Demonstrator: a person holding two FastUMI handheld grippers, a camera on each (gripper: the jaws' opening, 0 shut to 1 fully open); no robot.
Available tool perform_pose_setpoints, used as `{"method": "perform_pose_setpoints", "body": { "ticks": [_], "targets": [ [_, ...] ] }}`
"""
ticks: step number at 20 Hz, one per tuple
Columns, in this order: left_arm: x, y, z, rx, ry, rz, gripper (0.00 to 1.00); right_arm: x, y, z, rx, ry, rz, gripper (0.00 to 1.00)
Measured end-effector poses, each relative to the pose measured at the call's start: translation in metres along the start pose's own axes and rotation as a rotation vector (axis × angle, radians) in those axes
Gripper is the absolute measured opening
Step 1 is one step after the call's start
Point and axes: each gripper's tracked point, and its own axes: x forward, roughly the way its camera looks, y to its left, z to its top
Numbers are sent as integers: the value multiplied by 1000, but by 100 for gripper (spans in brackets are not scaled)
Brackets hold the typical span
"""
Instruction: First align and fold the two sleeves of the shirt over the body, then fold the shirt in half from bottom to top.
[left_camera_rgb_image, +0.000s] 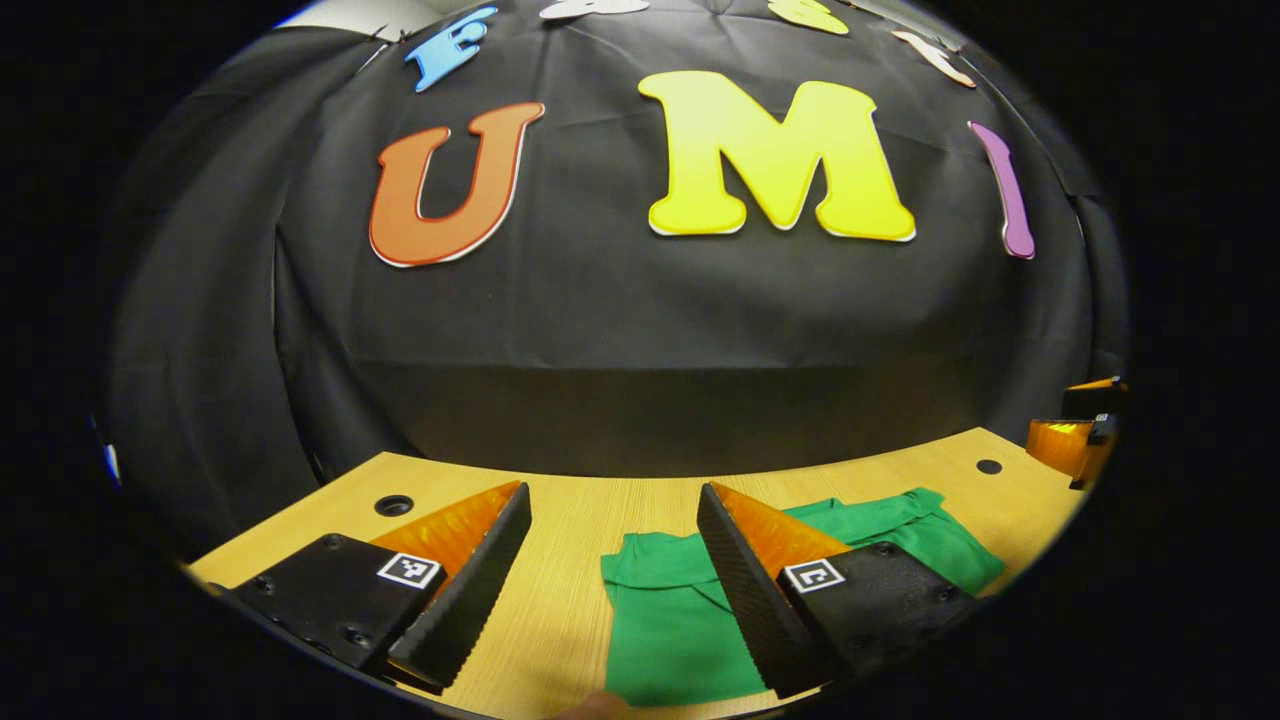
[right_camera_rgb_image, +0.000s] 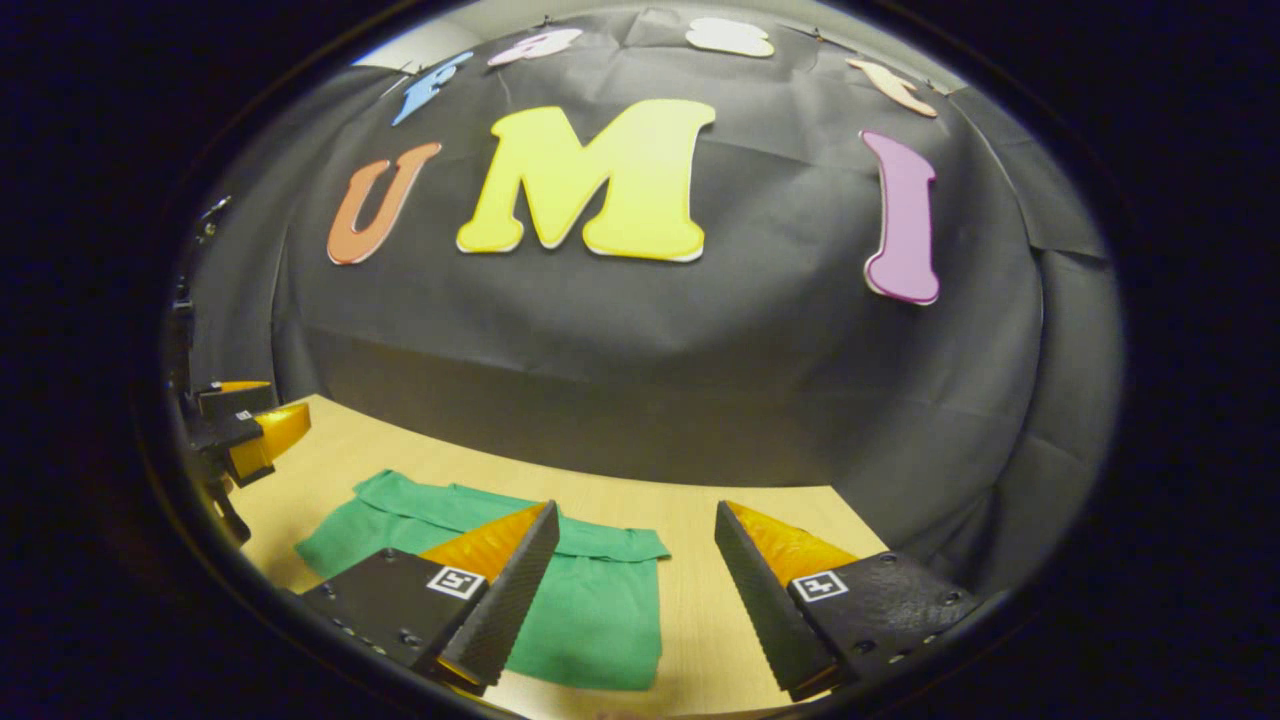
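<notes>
I had both grippers hanging above the counter (left_camera_rgb_image: 600, 500), jaws spread wide on each and holding nothing. In the left gripper view my left gripper (left_camera_rgb_image: 612, 590) looked down over the near edge, and the shirt (left_camera_rgb_image: 670, 620) lay flat on the wood just beyond it, partly behind one finger. In the right gripper view my right gripper (right_camera_rgb_image: 635, 600) sat nearer the right end of the counter, with the shirt (right_camera_rgb_image: 600, 610) running off toward the left end, where the other gripper showed small and far off.

The shirt was a green knit, soft and matte, already a compact shape with straight sides. I judged the sleeves to be folded in, though I could not tell that for certain, since the fingers hid part of it. If so, the half fold was the step in hand. That next move would call for each gripper to drop to a hem corner at the near edge, pinch it cleanly, and carry it toward the far edge together.

The counter was pale wood grain with two dark round holes.
</notes>
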Motion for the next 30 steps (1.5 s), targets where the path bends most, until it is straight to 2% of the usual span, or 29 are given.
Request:
{"method": "perform_pose_setpoints", "body": {
  "ticks": [5,8,11,14,18,22,29,30],
  "targets": [
    [-90,-8,19,-36,-3,-40,100,-105,-12,9,-13,-81,-28,95],
    [-132,-10,23,-24,-21,-54,100,-158,-12,10,-8,-121,-32,96],
    [-170,-11,18,9,-36,-48,100,-200,-16,4,-9,-137,-38,93],
    [-209,-16,6,8,-39,-54,100,-227,-19,-18,-26,-123,-43,95],
    [-253,-20,-1,-34,-46,-55,100,-250,-15,-49,-5,-80,8,95],
    [-278,-25,-6,-30,-78,-44,100,-263,-13,-59,-17,-103,39,95],
    [-322,-18,-17,-68,-87,-28,100,-299,-1,-76,37,-118,89,97],
    [-327,-14,-19,-80,-92,-23,100,-308,1,-77,45,-125,99,95]
  ]
}}
